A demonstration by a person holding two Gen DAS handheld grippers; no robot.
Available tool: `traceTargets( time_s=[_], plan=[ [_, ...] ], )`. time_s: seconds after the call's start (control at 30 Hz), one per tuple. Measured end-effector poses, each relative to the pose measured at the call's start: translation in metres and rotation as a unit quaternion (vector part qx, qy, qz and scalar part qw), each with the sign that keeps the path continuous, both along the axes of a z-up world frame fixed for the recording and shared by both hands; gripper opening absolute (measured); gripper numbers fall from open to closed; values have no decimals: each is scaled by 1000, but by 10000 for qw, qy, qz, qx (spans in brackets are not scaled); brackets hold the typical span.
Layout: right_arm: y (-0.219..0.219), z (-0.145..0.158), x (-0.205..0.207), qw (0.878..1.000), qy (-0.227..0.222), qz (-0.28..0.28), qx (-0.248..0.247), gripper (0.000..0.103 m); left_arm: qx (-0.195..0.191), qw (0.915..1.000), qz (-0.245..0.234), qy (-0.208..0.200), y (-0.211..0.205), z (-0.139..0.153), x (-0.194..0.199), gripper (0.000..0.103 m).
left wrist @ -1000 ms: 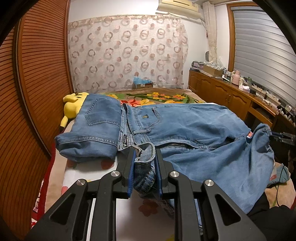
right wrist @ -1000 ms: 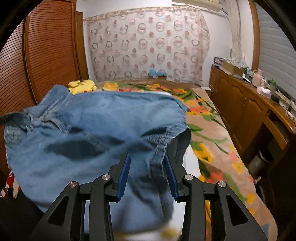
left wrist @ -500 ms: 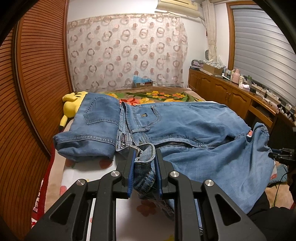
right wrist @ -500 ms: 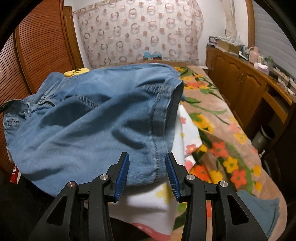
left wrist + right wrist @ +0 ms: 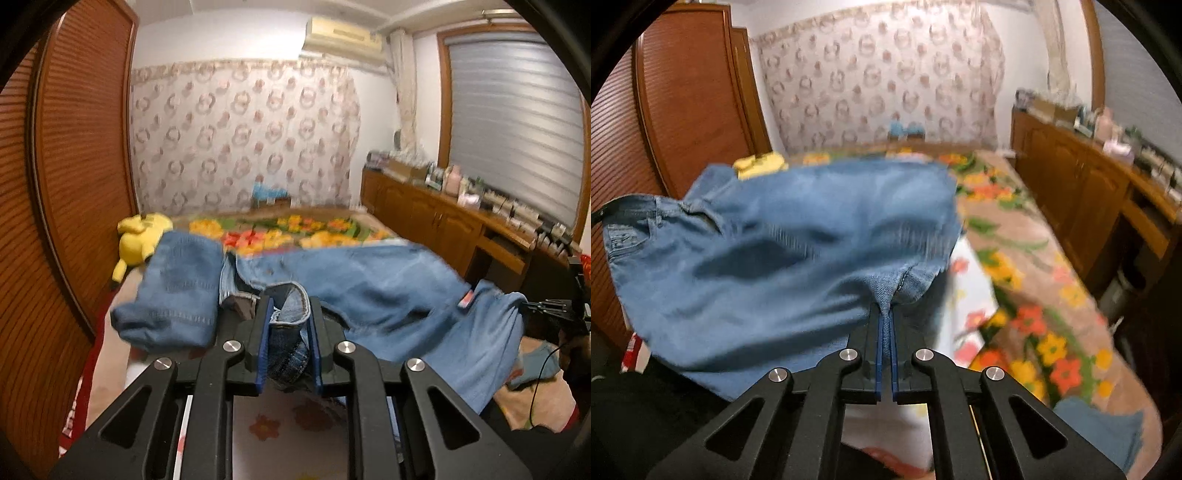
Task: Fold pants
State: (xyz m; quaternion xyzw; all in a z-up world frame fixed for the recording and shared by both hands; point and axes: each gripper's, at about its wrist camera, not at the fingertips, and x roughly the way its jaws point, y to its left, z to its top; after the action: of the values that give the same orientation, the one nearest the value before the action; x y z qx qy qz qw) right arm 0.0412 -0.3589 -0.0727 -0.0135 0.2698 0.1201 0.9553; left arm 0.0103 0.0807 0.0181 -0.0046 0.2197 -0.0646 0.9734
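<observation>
Bedding came first in size: the bed (image 5: 325, 236) with its flowered cover filled the middle of the room, running from the near edge to the patterned curtain (image 5: 240, 136) at the far wall. A slatted wooden wardrobe (image 5: 74, 184) stood along the left, and a long wooden cabinet (image 5: 1082, 192) along the right, its top crowded with small bottles and boxes too blurred to tell apart. No open container showed its contents clearly.

The jeans (image 5: 369, 280) lay across the near part of the bed, one folded part at the left and the rest spreading to the right. A yellow plush toy (image 5: 140, 236) sat at the far left of the bed, just beyond the jeans.

The left gripper (image 5: 290, 317) was clenched on a bunched part of the waistband, denim pressed between its blue pads. The right gripper (image 5: 885, 332) was clamped on a seam edge of the jeans at their right end, a thin ridge of fabric pinched between pads nearly touching.

Compared with a second before, the right jaws, which then stood apart around the cloth edge, had closed on it. The left grip was unchanged. Both views had turned blurred, and in the left one more of the far wall and the air conditioner (image 5: 343, 40) showed.
</observation>
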Motion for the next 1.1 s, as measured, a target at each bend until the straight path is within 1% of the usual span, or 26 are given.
traceTargets(
  time_s=[0.07,0.23,0.33,0.4,0.5,0.63,0.8,0.87,0.97,1.03,1.1],
  plan=[
    [-7,14,-4,9998,-201,-56,-42,2,-59,9998,-26,-208,-1,14,-10,19],
    [-21,46,-21,9975,-694,-150,-63,2,-106,9984,-64,-560,1,43,-29,19],
    [-25,56,-23,9958,-897,-161,-113,2,-44,9980,3,-628,5,49,-27,19],
    [-23,57,-16,9952,-955,-150,-144,2,-26,9984,52,-570,9,46,-17,19],
    [-11,44,0,9956,-919,-67,-164,2,55,9990,113,-429,10,35,2,19],
    [-1,29,35,9974,-714,42,-55,2,71,9996,209,-180,16,16,28,19],
    [9,12,89,9996,-254,140,59,2,8,9993,372,99,28,-5,54,19],
    [12,1,102,9998,-103,154,45,2,35,9989,415,224,31,-15,63,19],
    [12,-8,108,9999,41,115,43,10,73,9985,434,316,30,-24,70,19],
    [13,0,105,9999,27,85,47,23,47,9985,426,336,30,-26,72,19],
    [16,3,101,9999,47,103,36,31,44,9986,403,353,30,-28,73,19]
  ],
)
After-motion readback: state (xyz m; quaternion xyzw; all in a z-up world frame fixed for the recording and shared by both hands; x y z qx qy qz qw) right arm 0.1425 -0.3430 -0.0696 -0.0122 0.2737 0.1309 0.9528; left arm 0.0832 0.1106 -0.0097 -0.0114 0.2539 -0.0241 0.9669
